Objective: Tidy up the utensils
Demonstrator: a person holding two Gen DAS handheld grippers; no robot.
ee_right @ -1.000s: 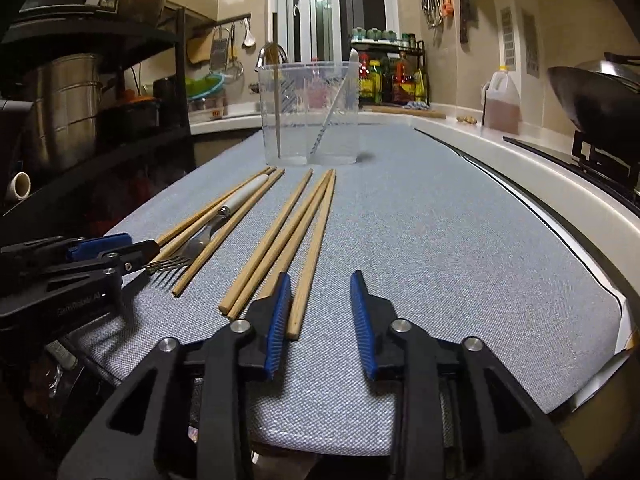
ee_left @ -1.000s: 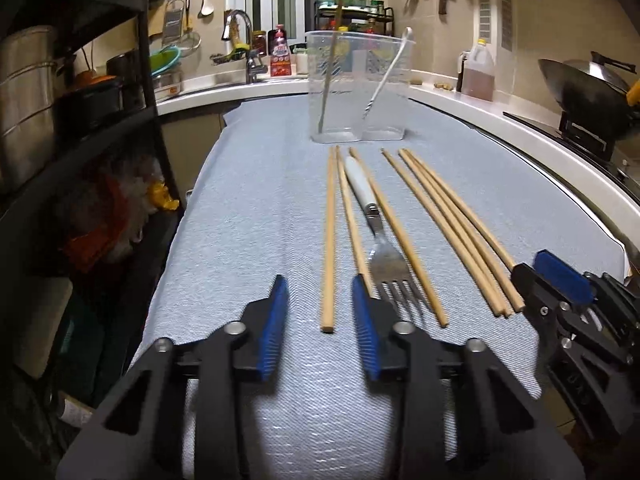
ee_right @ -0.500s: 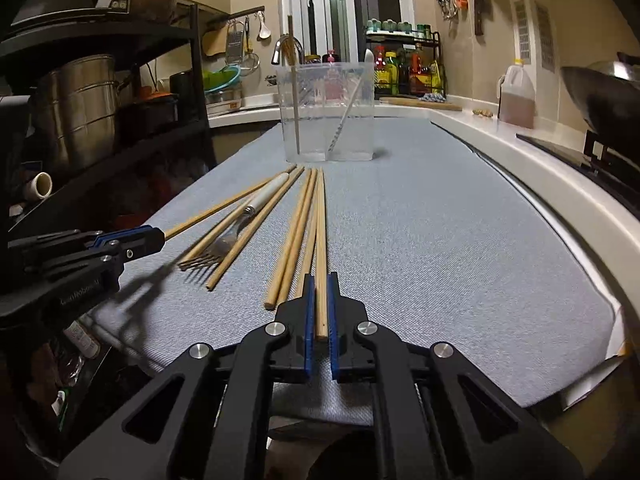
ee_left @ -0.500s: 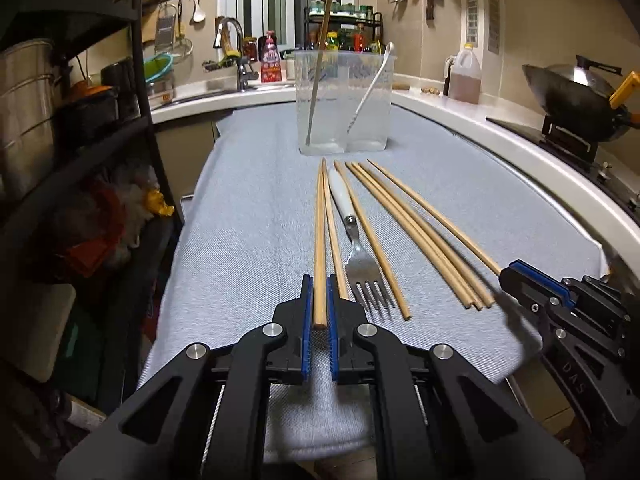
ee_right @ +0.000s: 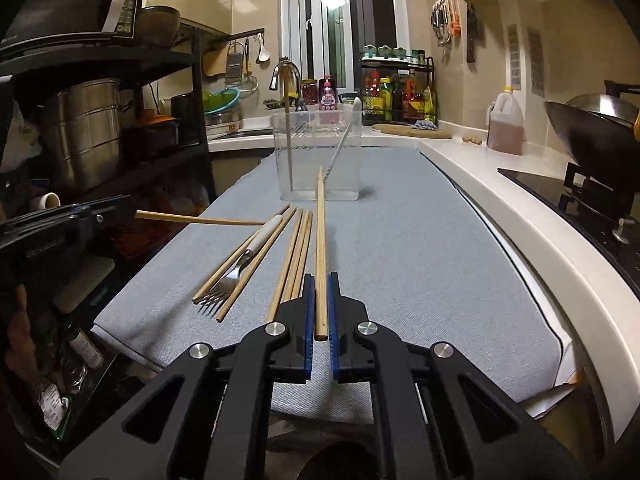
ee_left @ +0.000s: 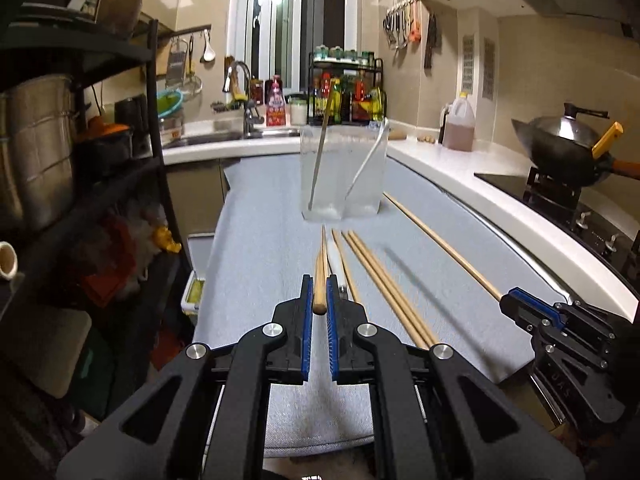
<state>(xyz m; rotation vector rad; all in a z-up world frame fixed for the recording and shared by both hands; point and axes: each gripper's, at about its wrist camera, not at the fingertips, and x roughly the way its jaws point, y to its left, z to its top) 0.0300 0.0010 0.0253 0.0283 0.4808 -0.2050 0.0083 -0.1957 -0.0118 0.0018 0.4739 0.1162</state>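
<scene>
Right wrist view: a grey cloth (ee_right: 400, 240) covers a kitchen counter, a clear tub (ee_right: 318, 156) standing at its far end. Left of the tub, the left gripper (ee_left: 319, 300) is pinched on one chopstick (ee_left: 319, 276); both chopsticks have been lifted since earlier. Before it lie five chopsticks and one fork (ee_right: 236, 268). The right gripper (ee_right: 320, 300) is clamped on another chopstick (ee_right: 320, 240).

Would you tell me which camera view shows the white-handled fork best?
The right wrist view: the fork lies in full sight on the grey cloth, white handle to tines, among the loose chopsticks. In the left wrist view only part of its handle shows; the left gripper, shut on a chopstick, hides the tines.
</scene>
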